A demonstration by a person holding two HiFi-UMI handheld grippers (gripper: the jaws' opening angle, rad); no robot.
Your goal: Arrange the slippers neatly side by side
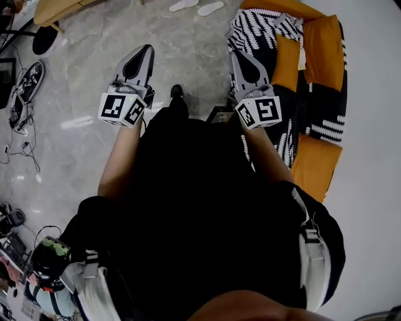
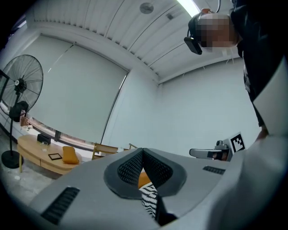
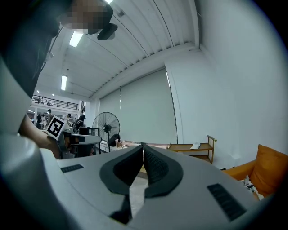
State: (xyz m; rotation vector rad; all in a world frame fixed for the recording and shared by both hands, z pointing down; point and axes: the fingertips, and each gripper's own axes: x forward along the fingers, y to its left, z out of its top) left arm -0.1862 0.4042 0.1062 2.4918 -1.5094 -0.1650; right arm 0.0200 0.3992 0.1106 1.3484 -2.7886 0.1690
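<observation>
Two white slippers (image 1: pixel 183 5) (image 1: pixel 210 8) lie on the grey floor at the top edge of the head view, the right one a little farther right and apart from the other. My left gripper (image 1: pixel 148 49) and right gripper (image 1: pixel 237 55) are held level in front of the person, well short of the slippers. In the left gripper view the left gripper (image 2: pixel 143 150) is shut with its pads together and nothing between them. The right gripper (image 3: pixel 143 146) is likewise shut and empty in its own view. No slipper shows in either gripper view.
A sofa with orange cushions and a black-and-white patterned throw (image 1: pixel 313 63) stands close at the right, against a white wall. Cables and gear (image 1: pixel 19 94) lie on the floor at the left. A standing fan (image 2: pixel 20 90) and a low wooden table (image 2: pixel 40 155) are farther off.
</observation>
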